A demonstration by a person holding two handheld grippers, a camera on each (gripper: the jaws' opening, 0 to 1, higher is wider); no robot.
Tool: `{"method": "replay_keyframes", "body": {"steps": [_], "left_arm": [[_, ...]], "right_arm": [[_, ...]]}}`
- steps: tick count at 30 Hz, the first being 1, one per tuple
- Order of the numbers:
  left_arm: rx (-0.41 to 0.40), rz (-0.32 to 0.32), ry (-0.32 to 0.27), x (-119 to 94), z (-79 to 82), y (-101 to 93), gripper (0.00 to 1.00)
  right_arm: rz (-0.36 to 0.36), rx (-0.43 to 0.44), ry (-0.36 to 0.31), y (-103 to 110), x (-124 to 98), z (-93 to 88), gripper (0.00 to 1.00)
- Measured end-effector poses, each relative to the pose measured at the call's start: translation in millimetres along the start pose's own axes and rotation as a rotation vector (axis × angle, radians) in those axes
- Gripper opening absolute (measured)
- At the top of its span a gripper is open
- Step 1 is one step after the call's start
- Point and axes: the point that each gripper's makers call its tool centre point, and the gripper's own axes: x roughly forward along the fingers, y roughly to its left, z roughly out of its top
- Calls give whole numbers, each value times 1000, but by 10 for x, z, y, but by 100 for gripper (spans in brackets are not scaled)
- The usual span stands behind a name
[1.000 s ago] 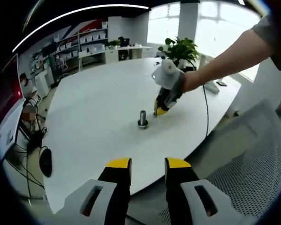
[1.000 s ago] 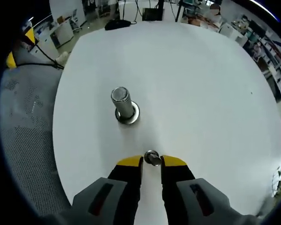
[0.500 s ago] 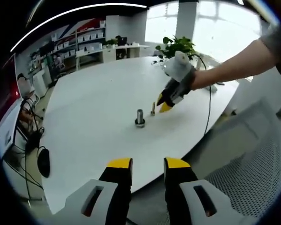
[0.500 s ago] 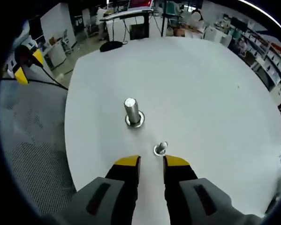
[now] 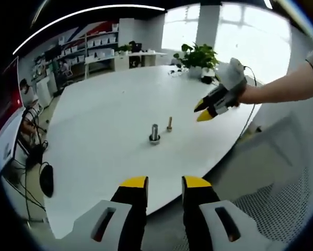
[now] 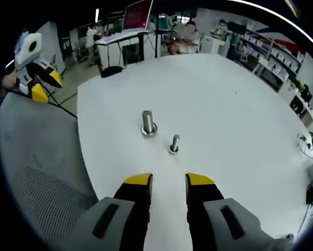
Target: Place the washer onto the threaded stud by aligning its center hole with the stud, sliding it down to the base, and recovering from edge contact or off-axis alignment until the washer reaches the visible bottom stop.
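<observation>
Two upright metal pieces are seen standing near each other on the white table: the larger threaded stud with a collar at its base, and just beside it a smaller stud with what is judged to be the washer seated at its foot. The right gripper is held back near the table edge, jaws parted and empty, with both pieces straight ahead along its jaws. The left gripper, also parted and empty, is held off the table and farther away. Any correction is judged to fall to the right gripper.
</observation>
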Motion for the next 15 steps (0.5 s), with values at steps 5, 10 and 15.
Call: {"method": "replay_keyframes", "body": {"steps": [5, 10, 15], "left_arm": [[11, -15, -4, -4, 5, -37, 24], [7, -14, -39, -35, 63, -36, 24], [5, -18, -55, -50, 84, -50, 24]], "right_arm": [[-32, 50, -47, 102, -263, 32, 29], [-68, 103, -106, 152, -506, 63, 30], [-82, 150, -140, 219, -706, 40, 33]]}}
